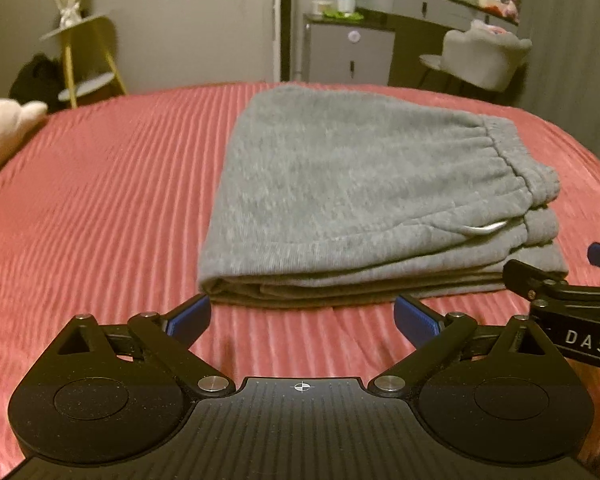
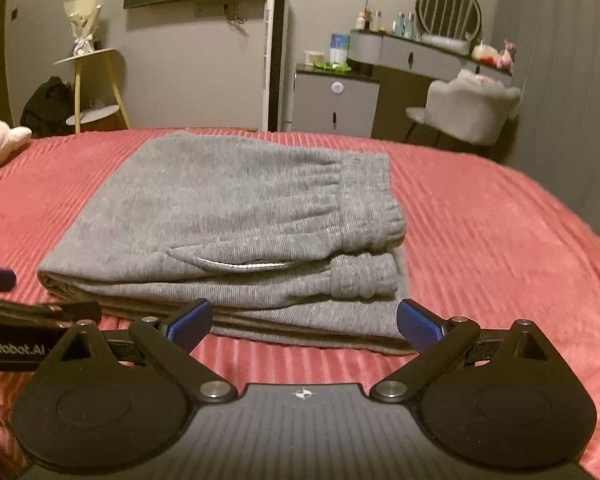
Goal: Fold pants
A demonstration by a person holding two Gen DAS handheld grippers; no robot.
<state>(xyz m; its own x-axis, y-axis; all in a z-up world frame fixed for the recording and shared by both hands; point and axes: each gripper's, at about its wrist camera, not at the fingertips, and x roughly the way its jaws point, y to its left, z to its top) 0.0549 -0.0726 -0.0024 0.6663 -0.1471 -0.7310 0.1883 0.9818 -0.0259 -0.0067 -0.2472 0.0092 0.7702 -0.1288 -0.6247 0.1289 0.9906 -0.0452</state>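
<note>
A: Both of your grippers sit low at the near edge of the bed, and neither holds anything. Your left gripper point(image 1: 302, 316) has its blue pads spread wide with only red bedspread point(image 1: 100, 208) between them. Your right gripper point(image 2: 305, 320) is spread just as wide, its jaws framing the near edge of the stack without touching it.

B: Where are the pants?

A: The grey pants point(image 1: 340, 184) lie on the bedspread as a compact, layered rectangle, just beyond your fingertips. My judgement: folding looks finished or nearly so, and you are at the release-and-check stage.

B: What does the next move call for?

A: If anything, a light tidy. The lower layers stick out past the top one at the right end. You would press or nudge them flush, not grip hard, since soft fleece drags easily and could pull the stack apart.

B: What does each view add?

A: The right wrist view shows the waistband point(image 2: 364, 200) and a cuff point(image 2: 360, 276) stacked at the right end, with a pale strip point(image 2: 244, 266) beneath the top layer. The left wrist view shows the folded left corner point(image 1: 212, 284) cleanly, and your right gripper entering at its right edge.
</note>
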